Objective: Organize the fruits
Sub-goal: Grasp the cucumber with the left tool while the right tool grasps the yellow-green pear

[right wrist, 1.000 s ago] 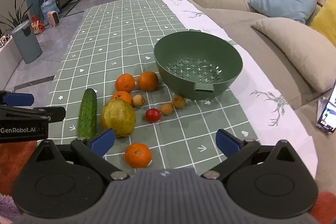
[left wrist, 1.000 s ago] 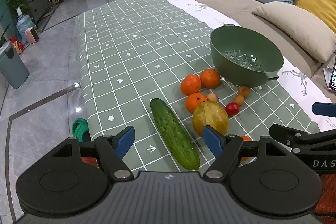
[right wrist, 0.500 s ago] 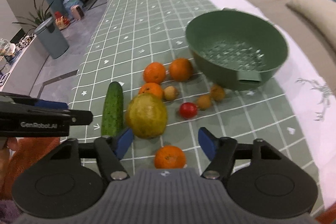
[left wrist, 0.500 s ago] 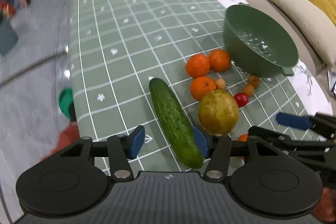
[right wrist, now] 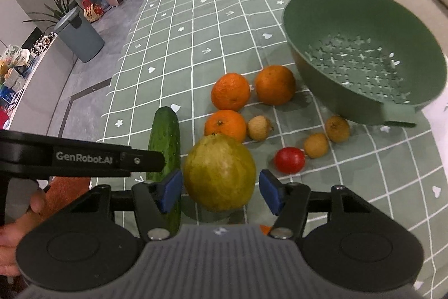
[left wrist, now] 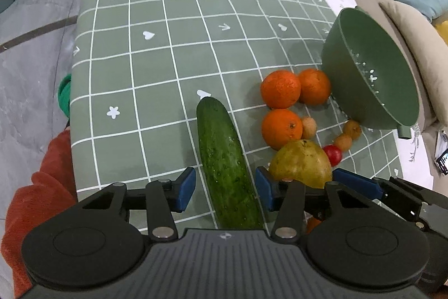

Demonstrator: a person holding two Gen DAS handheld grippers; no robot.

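White "GenRobot.AI" lettering on left tool (right wrist: 168,159) | jaws closing astride cucumber (left wrist: 224,159), pads not touching | right tool (right wrist: 221,194) straddles pear (right wrist: 219,173), closing, slight gaps | fruit on counter (left wrist: 156,46) beside colander (right wrist: 364,52)

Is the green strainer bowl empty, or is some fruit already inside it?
Empty. The green strainer bowl shows only its bare perforated bottom; the oranges, the cucumber and the other fruit all lie outside on the tablecloth.
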